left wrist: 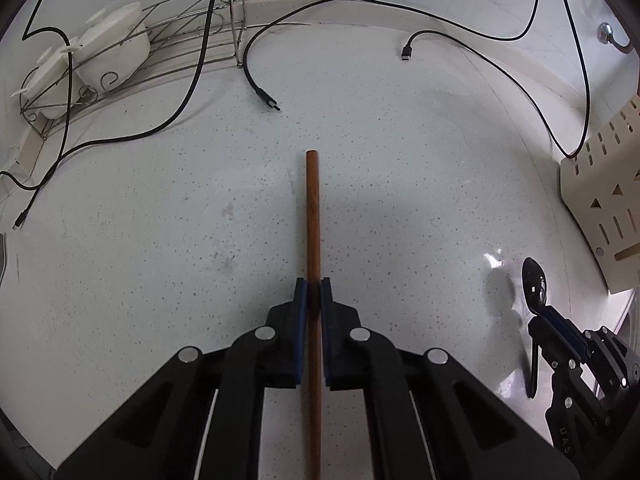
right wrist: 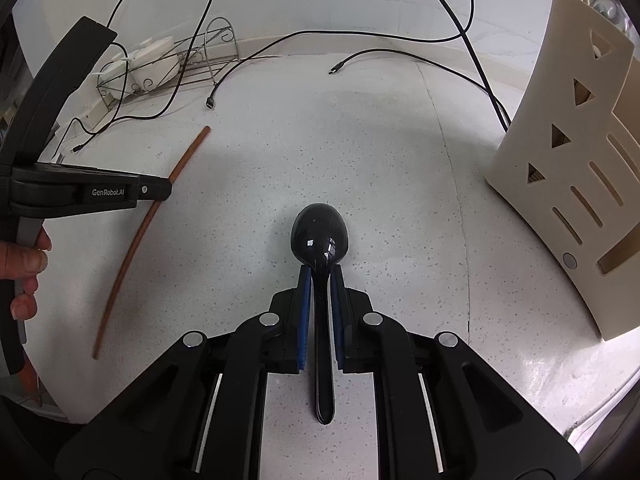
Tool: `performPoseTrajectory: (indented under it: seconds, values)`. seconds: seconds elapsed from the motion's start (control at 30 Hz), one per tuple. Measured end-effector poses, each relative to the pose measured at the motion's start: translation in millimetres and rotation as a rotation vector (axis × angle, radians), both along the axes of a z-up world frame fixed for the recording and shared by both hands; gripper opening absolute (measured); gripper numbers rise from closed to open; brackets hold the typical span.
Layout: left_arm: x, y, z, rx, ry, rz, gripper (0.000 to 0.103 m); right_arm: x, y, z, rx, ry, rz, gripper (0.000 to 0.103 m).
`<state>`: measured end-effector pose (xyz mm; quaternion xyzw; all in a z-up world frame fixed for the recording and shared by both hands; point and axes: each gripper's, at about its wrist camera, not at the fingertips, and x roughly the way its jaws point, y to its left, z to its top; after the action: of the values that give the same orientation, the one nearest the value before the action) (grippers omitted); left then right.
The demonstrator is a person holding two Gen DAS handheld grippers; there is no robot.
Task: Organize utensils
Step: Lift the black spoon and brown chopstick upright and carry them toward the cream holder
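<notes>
A long brown chopstick (left wrist: 313,216) lies on the speckled white counter, and my left gripper (left wrist: 313,286) is shut on it partway along, its blue pads pressing both sides. From the right wrist view the same chopstick (right wrist: 136,236) runs diagonally at the left, with the left gripper (right wrist: 162,189) clamped on it and a hand (right wrist: 24,264) holding that tool. My right gripper (right wrist: 321,274) is shut on the handle of a glossy black spoon (right wrist: 320,234), bowl forward above the counter. The spoon (left wrist: 534,284) and right gripper (left wrist: 546,314) also show at the lower right of the left wrist view.
A cream utensil holder (right wrist: 560,184) with slots and triangle cutouts stands at the right. A wire dish rack (left wrist: 120,68) with white dishes sits at the back left. Several black cables (left wrist: 256,80) with loose plugs trail across the back of the counter.
</notes>
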<state>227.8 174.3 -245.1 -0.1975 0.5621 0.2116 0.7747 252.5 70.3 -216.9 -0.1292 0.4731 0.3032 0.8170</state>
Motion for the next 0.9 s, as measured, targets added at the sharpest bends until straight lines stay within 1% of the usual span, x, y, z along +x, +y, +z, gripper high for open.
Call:
performPoseTrajectory:
  seconds: [0.13, 0.37, 0.47, 0.63, 0.9]
  values:
    - [-5, 0, 1, -0.023, -0.007, 0.001, 0.006, 1, 0, 0, 0.003, -0.002, -0.005, 0.009]
    - [-13, -4, 10, -0.005, -0.027, -0.029, 0.006, 1, 1, 1, 0.006, -0.009, -0.011, 0.009]
    - [-11, -5, 15, 0.004, -0.039, -0.044, 0.006, -1, 0, 6, 0.019, -0.03, -0.018, 0.009]
    - [-11, -5, 27, 0.0, -0.076, -0.056, 0.006, -2, 1, 14, 0.024, -0.059, -0.015, 0.009]
    - [-8, -10, 57, 0.029, -0.156, -0.087, 0.006, -5, 0, 34, 0.039, -0.124, -0.024, 0.009]
